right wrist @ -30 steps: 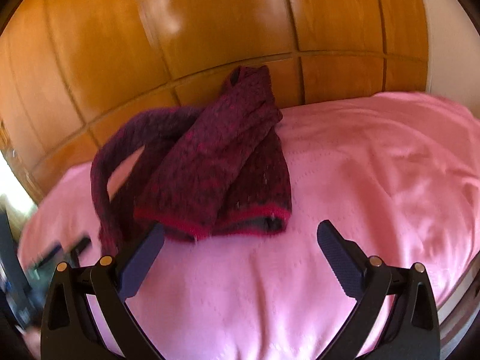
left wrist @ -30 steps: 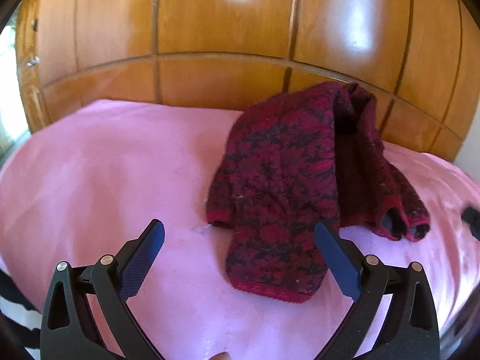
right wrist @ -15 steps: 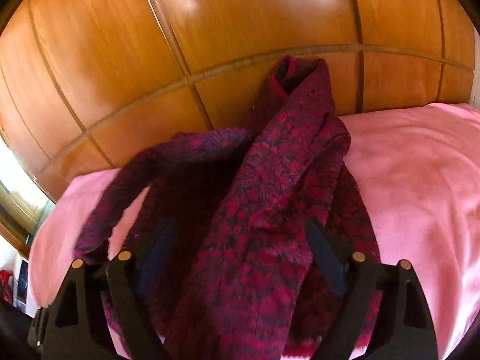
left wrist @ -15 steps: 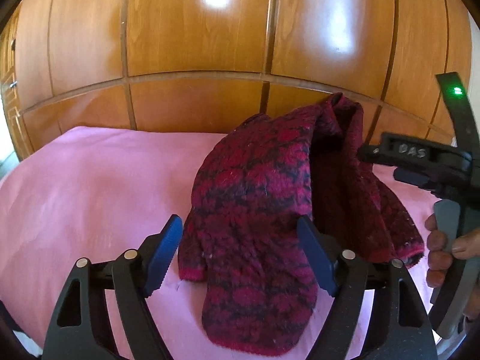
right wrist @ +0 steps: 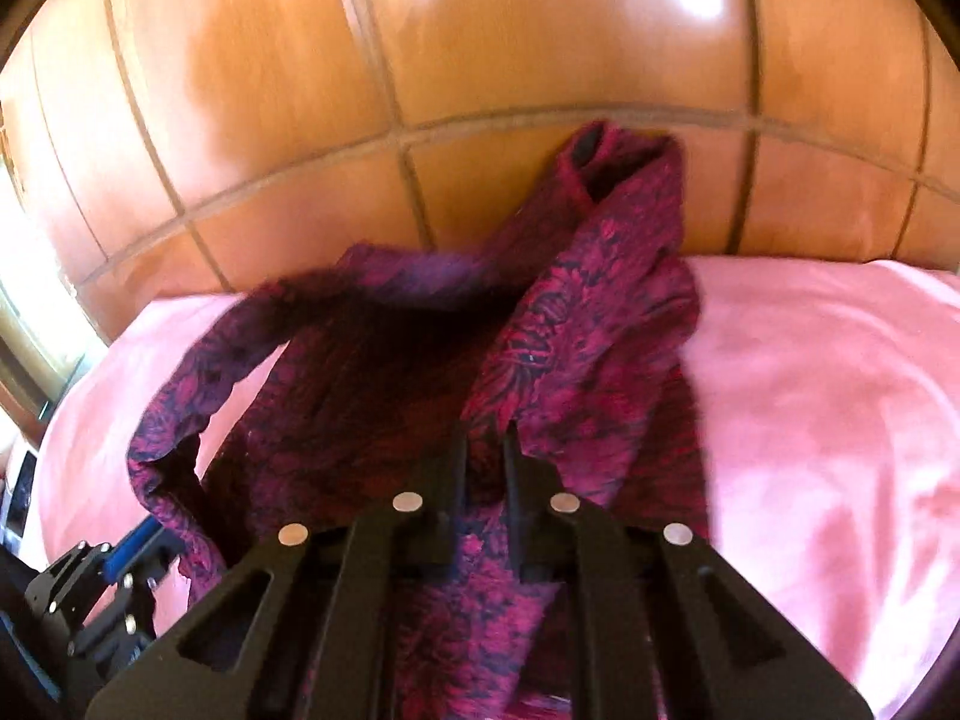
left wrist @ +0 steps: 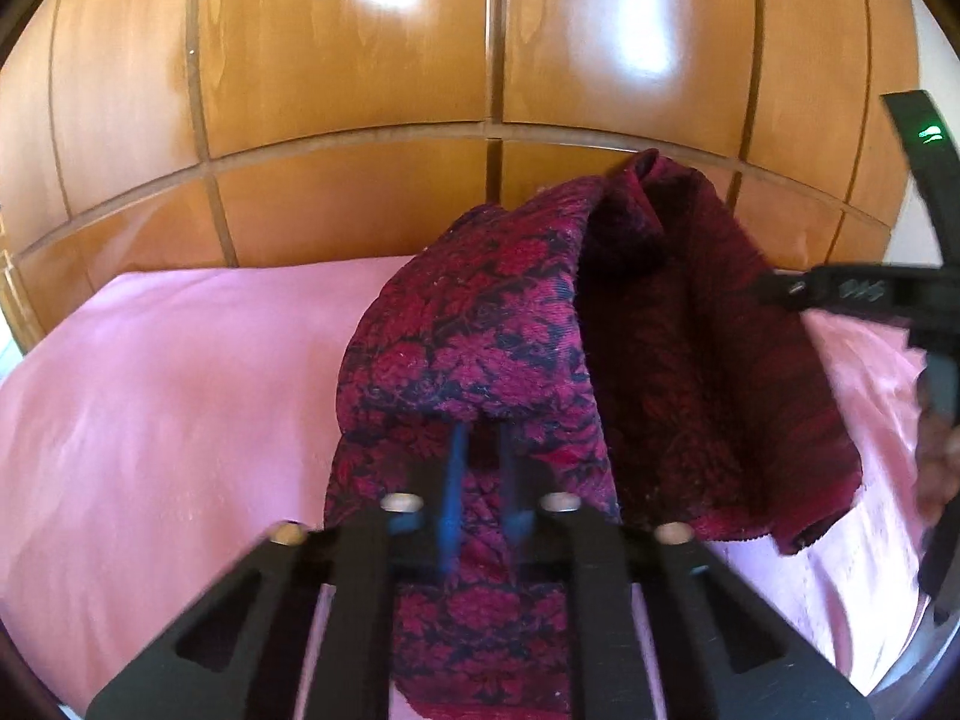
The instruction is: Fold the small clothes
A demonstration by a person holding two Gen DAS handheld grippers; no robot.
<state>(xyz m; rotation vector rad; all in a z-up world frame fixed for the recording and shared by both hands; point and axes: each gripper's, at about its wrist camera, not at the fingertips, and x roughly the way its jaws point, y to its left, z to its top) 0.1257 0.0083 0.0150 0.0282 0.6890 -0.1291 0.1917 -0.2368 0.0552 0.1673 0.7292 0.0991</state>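
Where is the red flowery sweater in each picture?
Left wrist view: the sweater fills the middle and lower right, heaped on the pink bed, pinched by the left gripper.
Right wrist view: the sweater runs from the lower left up to the top middle, pinched by the right gripper.
Shared landmark: the wooden panel wall behind the bed.

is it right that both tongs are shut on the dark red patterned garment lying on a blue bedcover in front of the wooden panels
Not quite: the bedcover is pink, not blue, as the left wrist view shows. The rest holds: the left tongs and the right tongs are each shut on the dark red patterned garment, with the wooden panels behind.
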